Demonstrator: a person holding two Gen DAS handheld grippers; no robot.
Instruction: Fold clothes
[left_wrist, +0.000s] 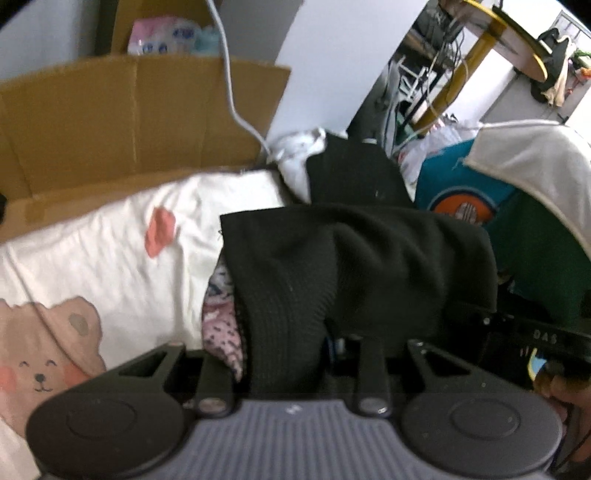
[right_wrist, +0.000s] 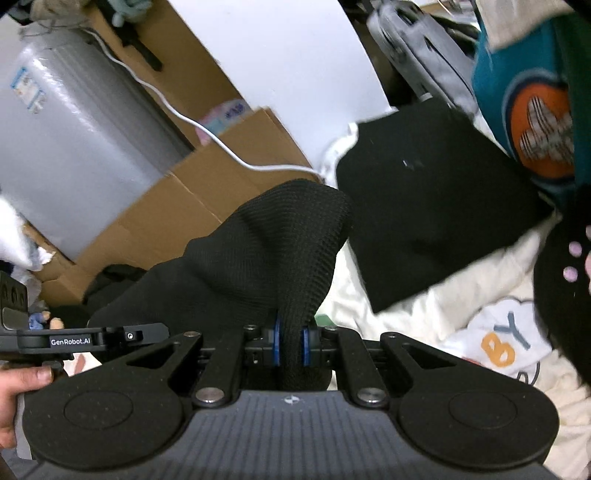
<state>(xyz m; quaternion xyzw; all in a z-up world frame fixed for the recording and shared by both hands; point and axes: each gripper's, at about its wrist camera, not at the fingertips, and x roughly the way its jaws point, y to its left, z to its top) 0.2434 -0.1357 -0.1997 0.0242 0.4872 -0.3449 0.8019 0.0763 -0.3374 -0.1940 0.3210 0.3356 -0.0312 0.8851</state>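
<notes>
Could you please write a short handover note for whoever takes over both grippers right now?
Right gripper: shut on a bunched fold of the black knit garment.
Left gripper: the same black garment drapes over its fingers, hiding the pads; it looks gripped, with a pink patterned cloth beside it.
Both hold the garment lifted above the cream bear-print bedding.
A folded black piece already lies on the bedding.
Left: spread the garment flat, then fold it.

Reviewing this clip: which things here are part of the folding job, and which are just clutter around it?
In the job:
black knit garment, pinched in the right gripper and bunched in the left gripper

Lying about:
folded black cloth
bear-print bedding
cardboard box
white cable
teal printed garment
</notes>
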